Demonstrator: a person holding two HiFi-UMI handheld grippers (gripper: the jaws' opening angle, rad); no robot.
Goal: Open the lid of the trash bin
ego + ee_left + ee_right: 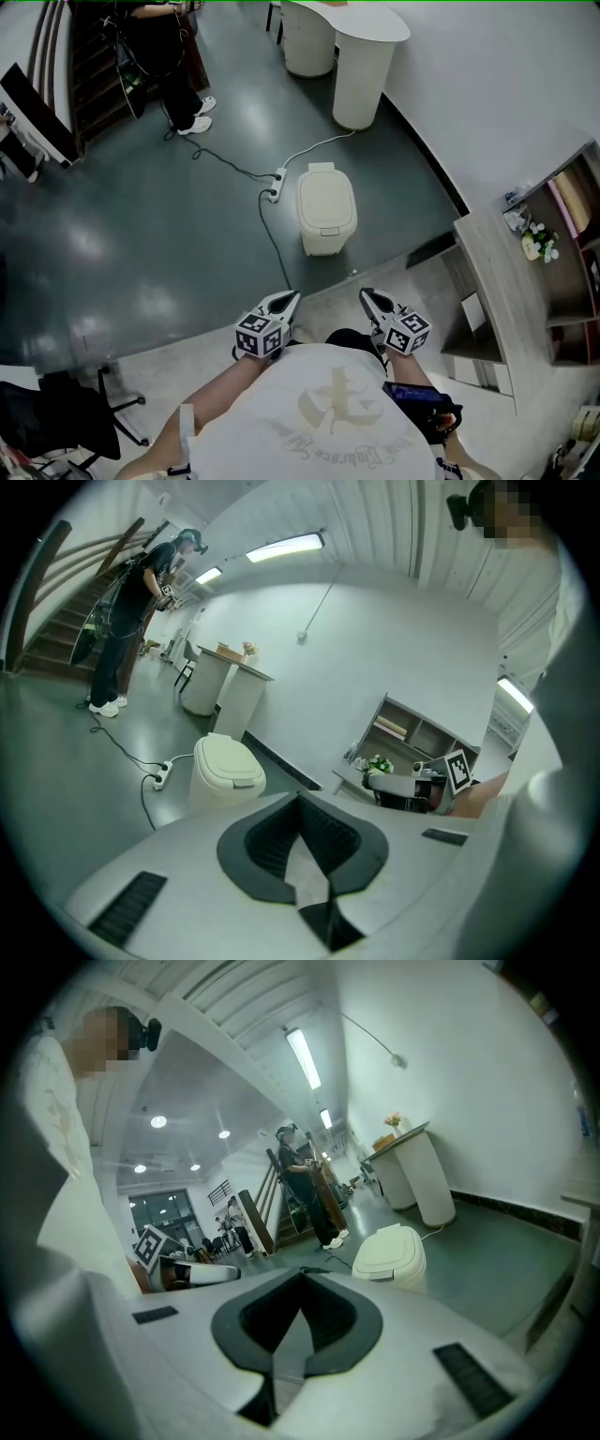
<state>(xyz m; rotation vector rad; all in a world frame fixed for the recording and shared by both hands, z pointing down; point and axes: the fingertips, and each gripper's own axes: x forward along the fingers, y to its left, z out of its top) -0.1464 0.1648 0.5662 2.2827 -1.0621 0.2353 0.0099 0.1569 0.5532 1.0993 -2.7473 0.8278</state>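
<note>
Bin (323,246) stood on the dark floor (187,244) with its lid (327,197) shut, well ahead of both tongs. Left tongs (289,300) and right tongs (367,296) were together, empty, held near the body. Best plan, I'd say: step closer, go for the front tab (328,230) and lift towards the rear. Keep clear of the power strip (275,187) beside the bin.

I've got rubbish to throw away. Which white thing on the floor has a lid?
The short cream bin beside the power strip; the taller white columns hold up a counter.
</note>
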